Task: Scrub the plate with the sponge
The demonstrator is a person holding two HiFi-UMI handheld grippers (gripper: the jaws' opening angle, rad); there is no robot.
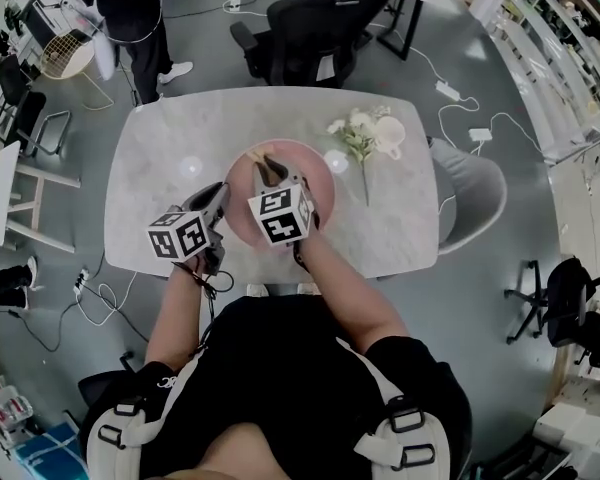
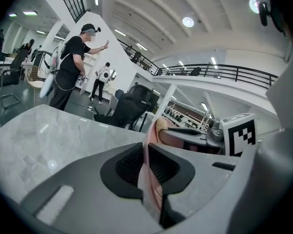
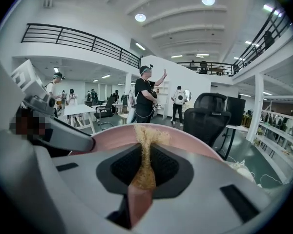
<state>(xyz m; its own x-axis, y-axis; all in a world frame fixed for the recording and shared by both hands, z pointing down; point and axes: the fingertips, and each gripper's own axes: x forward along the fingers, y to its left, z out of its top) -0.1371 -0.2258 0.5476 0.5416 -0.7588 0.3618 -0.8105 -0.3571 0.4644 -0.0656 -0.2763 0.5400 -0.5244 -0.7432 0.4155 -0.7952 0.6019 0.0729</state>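
Pink plate [image 1: 322, 186] on a pale marble table [image 1: 160, 158], seen from above with both tongs working on it. The left gripper [image 1: 223, 192] meets the plate at its near-left rim. In the left gripper view the left gripper [image 2: 145, 167] has its jaws drawn nearly together, with only the thin edge of the plate [image 2: 152, 191] between the ribbed pads, and the pads rest against that edge on both sides. The plate rises edge-on from the jaws and away from the camera.

The right gripper [image 1: 277, 180] reaches over the middle of the plate, its marker cube above the near rim. Its jaws are closed narrowly on a tan, fibrous sponge [image 1: 269, 166]. In the right gripper view the sponge [image 3: 145, 152] is squeezed into a thin strip between the pads of the right gripper [image 3: 146, 168]. Its frayed end sticks out past the fingertips and lies against the plate [image 3: 198, 147], which curves behind the jaws.

A sprig of white flowers [image 1: 358, 136] lies on the table to the plate's far right, apart from both tongs.
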